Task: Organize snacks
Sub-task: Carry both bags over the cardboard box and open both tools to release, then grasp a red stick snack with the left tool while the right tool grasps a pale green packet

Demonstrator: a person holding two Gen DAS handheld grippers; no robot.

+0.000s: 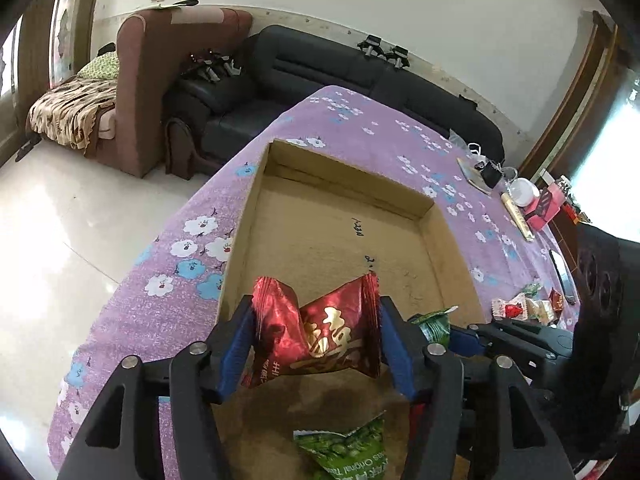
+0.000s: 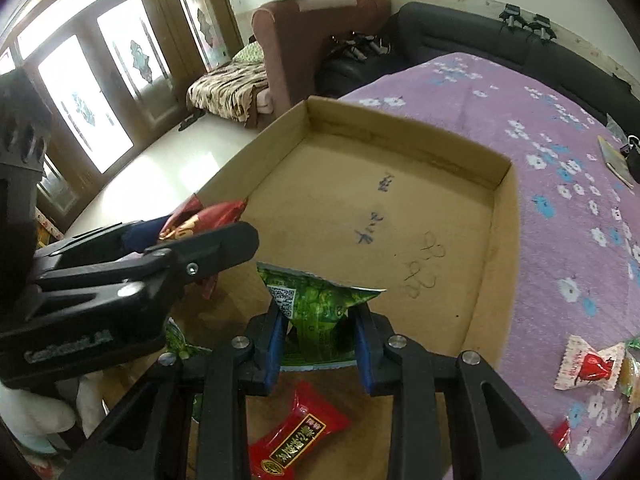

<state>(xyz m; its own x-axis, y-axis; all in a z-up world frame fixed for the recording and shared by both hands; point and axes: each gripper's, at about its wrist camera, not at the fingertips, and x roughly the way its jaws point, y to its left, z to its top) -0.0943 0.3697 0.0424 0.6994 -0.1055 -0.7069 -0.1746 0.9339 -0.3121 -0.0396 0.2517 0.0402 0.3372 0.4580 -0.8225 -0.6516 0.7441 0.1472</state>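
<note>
Purple flowered cloth covers the tabletop (image 1: 168, 320), with a dark sofa (image 1: 320, 76) and a brown armchair (image 1: 160, 80) along the wall at the top of the frame. A shallow cardboard box (image 1: 434, 204) fills the middle of both views. The left tongs (image 1: 316, 336), at lower centre of the left wrist view, are clamped on a red snack packet (image 1: 320, 332) held above the box floor. The right tongs (image 2: 318, 340), at lower centre of the right wrist view, are closed on a green snack packet (image 2: 316, 304), also over the box. Below them, on the box floor, lie a green pea packet (image 1: 348, 448) and a red wrapped sweet (image 2: 296, 436). More wrapped snacks (image 2: 588, 364) lie on the cloth at the right edge, beside the box.
</note>
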